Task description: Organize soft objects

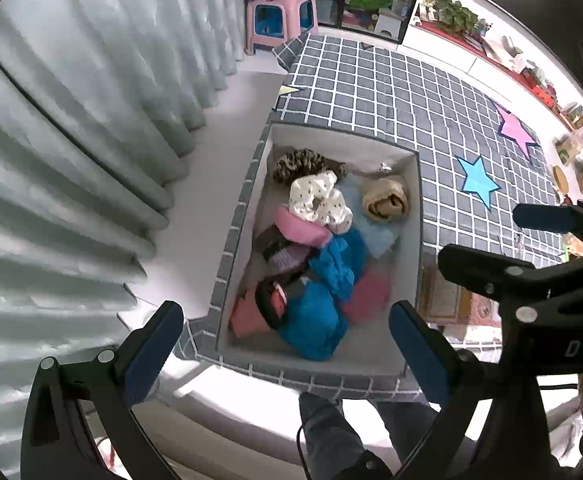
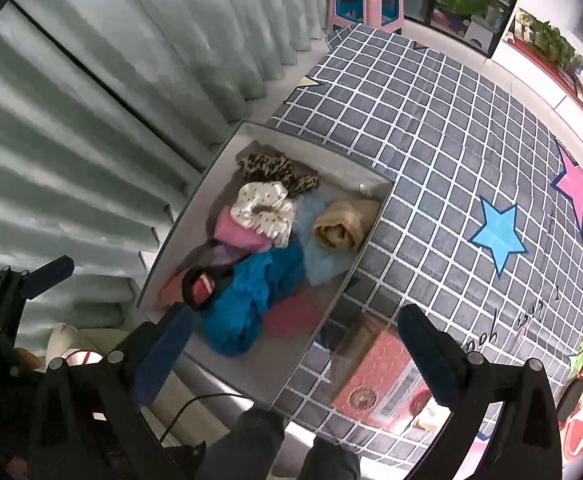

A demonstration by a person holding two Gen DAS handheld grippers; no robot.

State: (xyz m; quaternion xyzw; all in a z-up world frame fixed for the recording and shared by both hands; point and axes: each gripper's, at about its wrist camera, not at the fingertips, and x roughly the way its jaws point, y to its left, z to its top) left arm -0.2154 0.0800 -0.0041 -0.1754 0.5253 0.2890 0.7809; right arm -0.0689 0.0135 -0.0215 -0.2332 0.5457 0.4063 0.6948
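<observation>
In the grey storage box [image 1: 409,216], the bright blue cloth [image 1: 315,320] covers most of the red cloth [image 1: 367,294] beside it — and part of the pale blue piece [image 1: 375,232]. The small silvery thing [image 1: 384,167] in the box's far corner is too small to tell.

Both wrist views overhead, sharing box [image 1: 411,200]

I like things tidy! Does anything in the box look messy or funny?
Yes. In the grey box the bright blue cloth lies crumpled across the other soft things, piled rather than folded. Only the tan roll sits neatly apart. Nothing has spilled outside.
</observation>
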